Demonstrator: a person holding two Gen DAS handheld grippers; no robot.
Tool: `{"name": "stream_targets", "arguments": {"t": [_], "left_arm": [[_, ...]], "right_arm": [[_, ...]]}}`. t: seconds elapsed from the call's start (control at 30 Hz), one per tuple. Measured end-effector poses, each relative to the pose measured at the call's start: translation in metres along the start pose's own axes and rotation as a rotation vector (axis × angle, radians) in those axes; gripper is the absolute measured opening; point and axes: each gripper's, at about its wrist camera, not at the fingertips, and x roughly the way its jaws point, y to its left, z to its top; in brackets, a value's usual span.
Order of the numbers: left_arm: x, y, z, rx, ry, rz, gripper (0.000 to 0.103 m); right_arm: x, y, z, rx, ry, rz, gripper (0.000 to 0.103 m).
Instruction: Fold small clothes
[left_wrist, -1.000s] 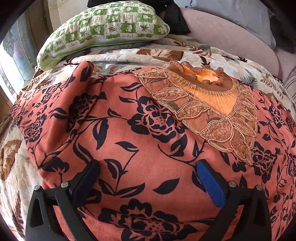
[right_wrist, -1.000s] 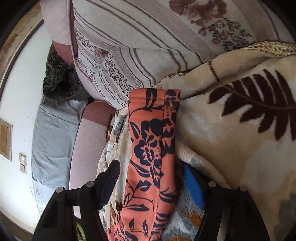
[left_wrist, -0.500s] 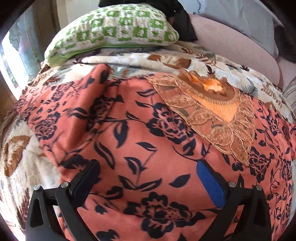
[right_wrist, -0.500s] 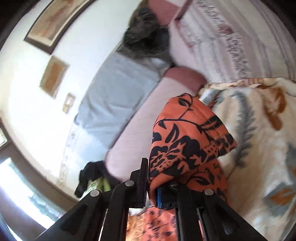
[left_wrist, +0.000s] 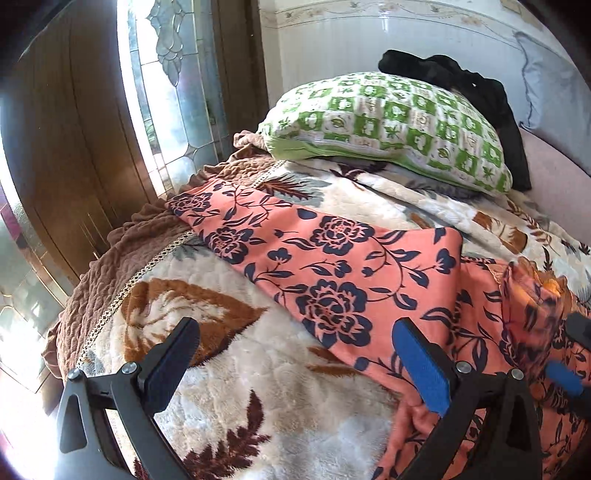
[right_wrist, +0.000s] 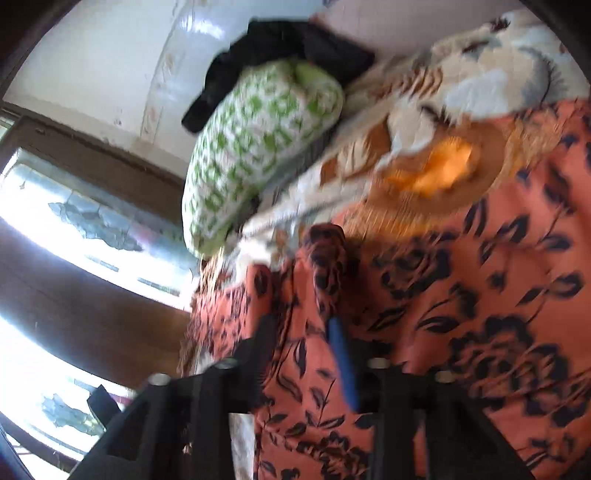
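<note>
A salmon-orange top with navy flowers (left_wrist: 332, 266) lies on the bed blanket, one sleeve stretched toward the back left. My left gripper (left_wrist: 295, 362) is open and empty, low over the blanket by the sleeve's lower edge. My right gripper (right_wrist: 306, 354) is shut on a bunched fold of the other sleeve (right_wrist: 328, 266) and holds it over the garment's body. It also shows at the right edge of the left wrist view (left_wrist: 561, 369). The embroidered orange neckline (right_wrist: 436, 173) lies beyond it, blurred.
A green-and-white checked pillow (left_wrist: 388, 122) sits at the back of the bed with a black garment (left_wrist: 480, 96) behind it. A cream and brown leaf-print blanket (left_wrist: 229, 369) covers the bed. A wooden door with leaded glass (left_wrist: 159, 92) stands on the left.
My left gripper has swung left from over the garment's body to the left sleeve. My right gripper has carried the pinched sleeve in over the garment's front.
</note>
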Motion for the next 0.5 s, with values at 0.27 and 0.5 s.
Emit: {"name": "stream_targets", "arguments": {"t": [0.27,0.5], "left_arm": [[-0.004,-0.01,0.004,-0.009,0.005,-0.017,0.103],[0.019,0.005,0.005,-0.079,0.093,0.01,0.103]], "right_arm": [[-0.034,0.001,-0.024,-0.111,-0.046,-0.005,0.087],[-0.073,-0.072,0.029,-0.047,-0.054,-0.387,0.061]]}}
